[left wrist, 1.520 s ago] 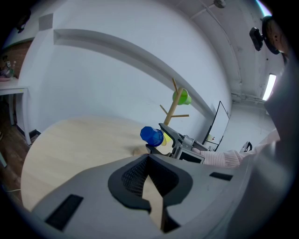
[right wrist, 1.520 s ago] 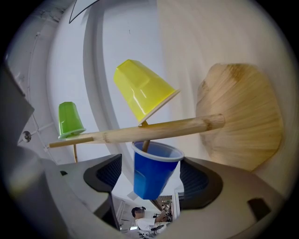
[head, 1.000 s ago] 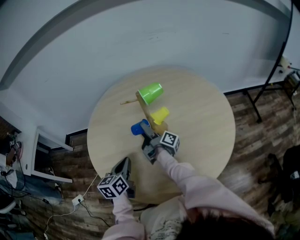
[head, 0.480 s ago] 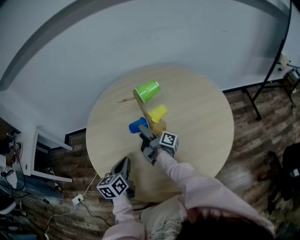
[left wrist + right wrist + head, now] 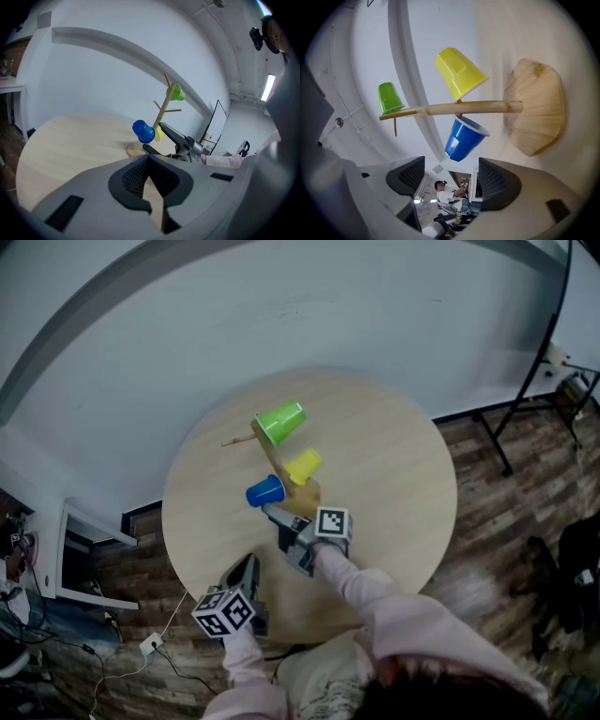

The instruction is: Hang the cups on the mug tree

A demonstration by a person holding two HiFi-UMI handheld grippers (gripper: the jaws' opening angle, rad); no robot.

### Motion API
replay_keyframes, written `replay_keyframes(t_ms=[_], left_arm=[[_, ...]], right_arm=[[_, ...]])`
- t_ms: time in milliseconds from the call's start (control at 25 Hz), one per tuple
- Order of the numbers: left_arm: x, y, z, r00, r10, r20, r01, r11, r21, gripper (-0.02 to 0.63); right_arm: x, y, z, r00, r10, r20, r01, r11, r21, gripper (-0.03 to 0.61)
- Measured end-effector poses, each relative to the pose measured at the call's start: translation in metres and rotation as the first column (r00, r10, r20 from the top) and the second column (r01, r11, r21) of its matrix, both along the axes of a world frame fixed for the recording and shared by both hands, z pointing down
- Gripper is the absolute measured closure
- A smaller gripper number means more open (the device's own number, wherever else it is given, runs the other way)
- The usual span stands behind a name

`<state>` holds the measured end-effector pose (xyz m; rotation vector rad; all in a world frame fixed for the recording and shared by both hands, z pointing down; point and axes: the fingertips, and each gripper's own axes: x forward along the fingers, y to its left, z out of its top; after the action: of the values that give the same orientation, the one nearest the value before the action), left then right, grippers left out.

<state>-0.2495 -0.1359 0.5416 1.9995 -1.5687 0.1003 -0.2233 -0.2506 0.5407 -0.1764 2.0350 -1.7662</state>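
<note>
The wooden mug tree (image 5: 277, 457) stands on the round table (image 5: 394, 465), with a green cup (image 5: 280, 422), a yellow cup (image 5: 303, 466) and a blue cup (image 5: 265, 491) on its pegs. My right gripper (image 5: 272, 516) sits just short of the blue cup. In the right gripper view the blue cup (image 5: 464, 138) hangs beyond the tips of that gripper (image 5: 451, 176). Its jaws are open, have just been closing a little, and hold nothing. My left gripper (image 5: 246, 573) rests near the table's front edge, shut and empty (image 5: 149, 159).
The table edge lies close below both grippers. A black stand (image 5: 525, 399) is on the floor at the right, a white shelf (image 5: 84, 549) at the left, and a cable with a plug (image 5: 150, 643) at the lower left.
My right gripper has drawn back from the blue cup, which stays hanging on the tree. The left gripper has not moved.
</note>
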Motion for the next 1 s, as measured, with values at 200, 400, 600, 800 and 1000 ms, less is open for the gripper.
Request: replay_keyframes(t_ms=[200,400,600,800,1000], left_arm=[[0.010,-0.004,0.000,0.999,0.032,0.004,-0.032,1.000,0.001,0.609],[0.020,-0.006,0.001,0.998,0.068,0.009,-0.068,0.998,-0.003,0.609],[0.029,-0.010,0.001,0.995,0.099,0.013,-0.099,0.995,-0.003,0.609],[0.037,-0.009,0.001,0.992,0.122,0.020,-0.122,0.992,-0.004,0.609],[0.040,-0.006,0.001,0.991,0.130,0.024,-0.130,0.992,-0.005,0.609]], right_arm=[[0.003,0.017,-0.014,0.997,-0.061,-0.053,0.069,0.983,0.172,0.288],[0.014,0.038,-0.003,0.962,-0.072,-0.263,0.131,0.968,0.214,0.347],[0.024,0.048,-0.002,0.933,-0.031,-0.358,0.148,0.941,0.303,0.490],[0.030,0.057,0.000,0.910,-0.016,-0.414,0.176,0.920,0.351,0.511],[0.037,0.066,0.003,0.881,0.011,-0.473,0.207,0.890,0.407,0.529]])
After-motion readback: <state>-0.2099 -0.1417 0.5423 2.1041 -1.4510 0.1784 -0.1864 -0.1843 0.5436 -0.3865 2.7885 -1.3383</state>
